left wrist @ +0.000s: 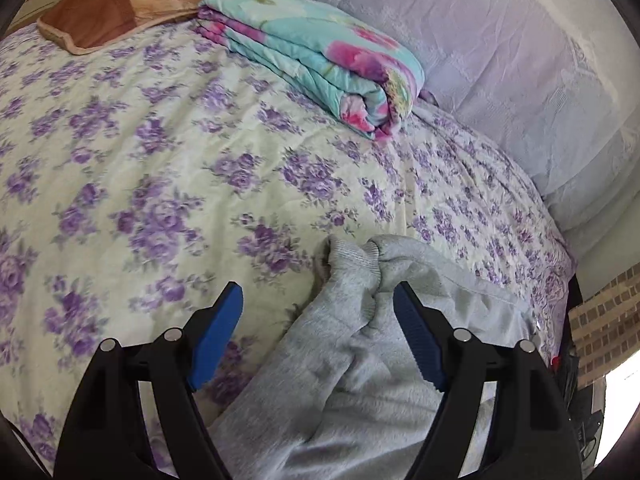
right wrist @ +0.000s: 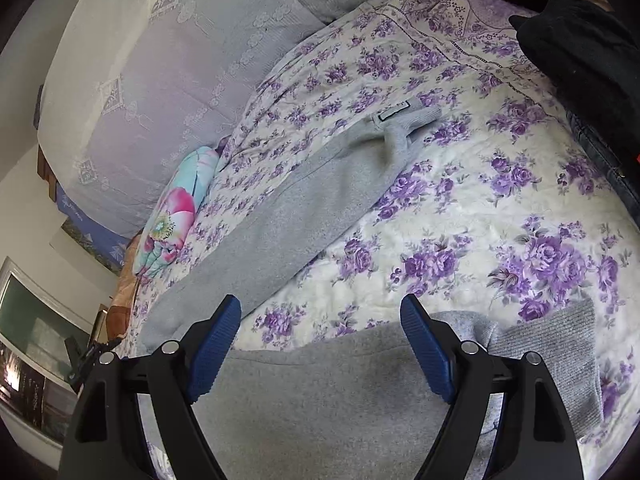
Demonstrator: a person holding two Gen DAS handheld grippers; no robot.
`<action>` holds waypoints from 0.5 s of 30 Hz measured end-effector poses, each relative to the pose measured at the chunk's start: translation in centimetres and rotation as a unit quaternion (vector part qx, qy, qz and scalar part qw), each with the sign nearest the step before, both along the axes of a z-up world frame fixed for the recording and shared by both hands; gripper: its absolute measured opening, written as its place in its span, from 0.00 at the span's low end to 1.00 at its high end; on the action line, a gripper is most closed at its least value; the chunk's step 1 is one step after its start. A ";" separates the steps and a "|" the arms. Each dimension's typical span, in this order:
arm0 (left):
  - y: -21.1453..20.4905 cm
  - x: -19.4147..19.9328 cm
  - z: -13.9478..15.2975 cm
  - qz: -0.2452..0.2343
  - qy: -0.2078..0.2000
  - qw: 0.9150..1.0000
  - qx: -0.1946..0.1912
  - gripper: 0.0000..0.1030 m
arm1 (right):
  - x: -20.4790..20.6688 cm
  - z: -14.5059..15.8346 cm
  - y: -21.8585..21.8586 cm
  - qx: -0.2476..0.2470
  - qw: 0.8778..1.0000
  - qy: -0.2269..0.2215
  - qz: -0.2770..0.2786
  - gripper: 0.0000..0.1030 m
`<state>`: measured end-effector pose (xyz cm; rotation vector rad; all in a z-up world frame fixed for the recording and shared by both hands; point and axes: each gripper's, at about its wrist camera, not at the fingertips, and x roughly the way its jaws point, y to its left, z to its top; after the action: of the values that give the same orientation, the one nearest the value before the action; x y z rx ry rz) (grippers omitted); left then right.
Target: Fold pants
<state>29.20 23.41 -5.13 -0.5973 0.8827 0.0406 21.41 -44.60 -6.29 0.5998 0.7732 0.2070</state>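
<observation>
Grey sweatpants [left wrist: 352,360] lie on a bed with a purple-flowered cover [left wrist: 160,184]. In the left wrist view, two bunched ribbed cuffs [left wrist: 356,256] lie just ahead of my left gripper [left wrist: 318,300], which is open and empty above the pants. In the right wrist view, one long leg [right wrist: 296,200] stretches away to a ribbed cuff [right wrist: 404,124] bearing a small label. The ribbed waistband [right wrist: 548,360] lies at the lower right. My right gripper [right wrist: 320,312] is open and empty above the pants' upper part [right wrist: 320,400].
A folded turquoise quilt with pink flowers [left wrist: 320,56] and a brown pillow [left wrist: 120,8] lie at the bed's far side. A pale lace-covered headboard or wall [right wrist: 160,80] runs alongside. Dark clothes [right wrist: 592,80] lie at the bed's edge.
</observation>
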 end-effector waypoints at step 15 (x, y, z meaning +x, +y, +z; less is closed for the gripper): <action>1.5 3.6 -2.8 0.032 -0.023 0.995 -0.090 0.07 | 5.5 0.0 0.1 -0.021 1.000 0.004 -0.010 0.80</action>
<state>32.82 24.95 -7.89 -0.7920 0.8280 0.0059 26.87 -44.51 -6.34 0.5681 0.7778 0.1704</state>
